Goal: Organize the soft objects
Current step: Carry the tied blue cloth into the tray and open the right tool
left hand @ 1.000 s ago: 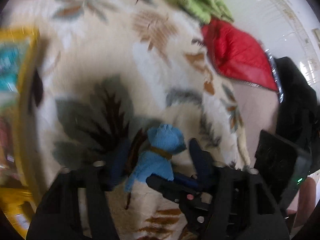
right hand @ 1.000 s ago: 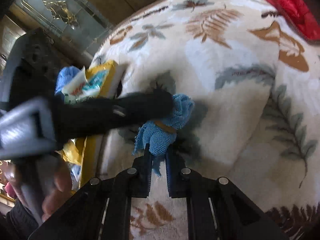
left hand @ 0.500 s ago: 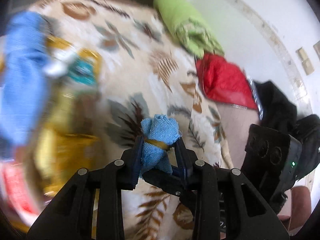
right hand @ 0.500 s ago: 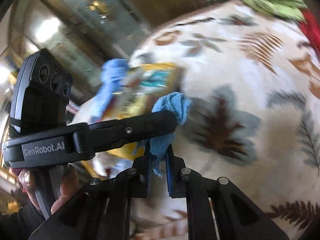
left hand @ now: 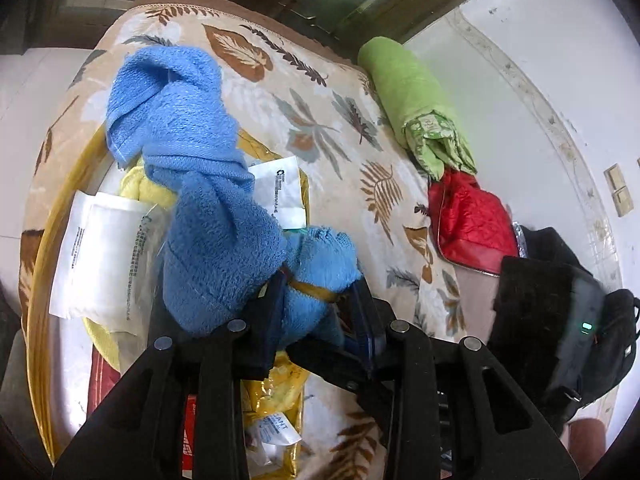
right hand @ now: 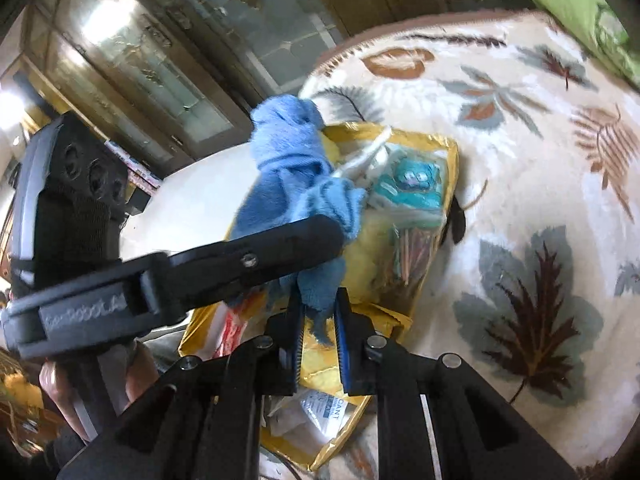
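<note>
A small blue cloth bundle (left hand: 316,276) tied with a tan band is held between both grippers, in the air over a yellow bag. My left gripper (left hand: 320,312) is shut on its middle. My right gripper (right hand: 320,320) is shut on its lower end (right hand: 320,292). The left gripper's finger (right hand: 256,256) crosses the right wrist view. A larger knotted blue towel (left hand: 188,168) stands on top of the open yellow bag (right hand: 424,240), just left of the bundle, also seen from the right (right hand: 288,148).
The bag holds white packets (left hand: 108,248), a yellow cloth and a teal packet (right hand: 412,188). It lies on a leaf-patterned blanket (left hand: 332,136). A green rolled cloth (left hand: 416,100), a red quilted item (left hand: 468,220) and a black bag (left hand: 560,292) lie at the far right.
Both grippers lifted the small blue bundle off the blanket and carried it left, over the yellow bag beside the large blue towel. The left gripper closed on it.
</note>
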The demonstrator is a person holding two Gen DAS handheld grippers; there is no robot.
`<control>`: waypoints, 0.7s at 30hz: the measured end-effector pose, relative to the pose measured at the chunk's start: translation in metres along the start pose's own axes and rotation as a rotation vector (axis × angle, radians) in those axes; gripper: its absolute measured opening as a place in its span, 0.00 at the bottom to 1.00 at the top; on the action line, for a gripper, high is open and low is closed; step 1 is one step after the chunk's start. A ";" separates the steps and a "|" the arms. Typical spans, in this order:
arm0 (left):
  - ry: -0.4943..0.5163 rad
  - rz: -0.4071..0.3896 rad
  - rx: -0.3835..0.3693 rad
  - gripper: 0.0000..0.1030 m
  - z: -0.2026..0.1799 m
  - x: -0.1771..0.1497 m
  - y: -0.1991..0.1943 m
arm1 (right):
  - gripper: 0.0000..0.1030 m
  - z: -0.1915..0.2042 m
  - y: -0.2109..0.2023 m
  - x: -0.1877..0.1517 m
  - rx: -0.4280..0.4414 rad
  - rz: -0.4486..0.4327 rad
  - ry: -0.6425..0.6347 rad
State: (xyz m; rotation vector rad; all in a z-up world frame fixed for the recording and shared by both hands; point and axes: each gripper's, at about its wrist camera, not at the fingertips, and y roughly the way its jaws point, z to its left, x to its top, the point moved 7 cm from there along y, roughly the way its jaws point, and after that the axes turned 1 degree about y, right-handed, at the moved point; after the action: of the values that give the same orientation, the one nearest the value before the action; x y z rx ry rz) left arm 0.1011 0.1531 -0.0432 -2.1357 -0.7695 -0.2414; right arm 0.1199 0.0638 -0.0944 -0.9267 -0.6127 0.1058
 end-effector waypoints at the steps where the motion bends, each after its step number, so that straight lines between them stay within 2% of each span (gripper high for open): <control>1: 0.010 -0.009 -0.002 0.36 -0.002 0.000 -0.003 | 0.20 -0.002 0.000 0.000 0.007 -0.007 0.013; 5: 0.032 -0.067 -0.017 0.68 -0.007 0.001 -0.013 | 0.35 -0.009 -0.004 0.000 -0.003 -0.045 0.054; 7: 0.044 -0.063 0.008 0.68 -0.005 0.000 -0.012 | 0.37 -0.011 -0.002 -0.001 0.006 -0.042 0.078; 12: 0.062 -0.148 -0.005 0.68 -0.009 -0.001 -0.034 | 0.37 -0.013 -0.013 -0.004 -0.045 -0.086 0.058; 15: 0.084 -0.180 -0.021 0.68 -0.014 -0.008 -0.045 | 0.37 -0.012 -0.028 -0.009 -0.015 -0.133 0.070; 19: 0.155 -0.236 0.018 0.68 -0.025 -0.022 -0.062 | 0.37 -0.016 -0.023 0.004 -0.044 -0.162 0.062; 21: 0.193 -0.248 0.070 0.68 -0.028 -0.031 -0.065 | 0.37 -0.020 -0.017 0.010 -0.056 -0.158 0.085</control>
State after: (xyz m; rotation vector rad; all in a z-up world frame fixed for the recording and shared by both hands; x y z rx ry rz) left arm 0.0401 0.1485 0.0041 -1.9166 -0.9134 -0.5352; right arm 0.1355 0.0426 -0.0854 -0.9288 -0.6103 -0.0925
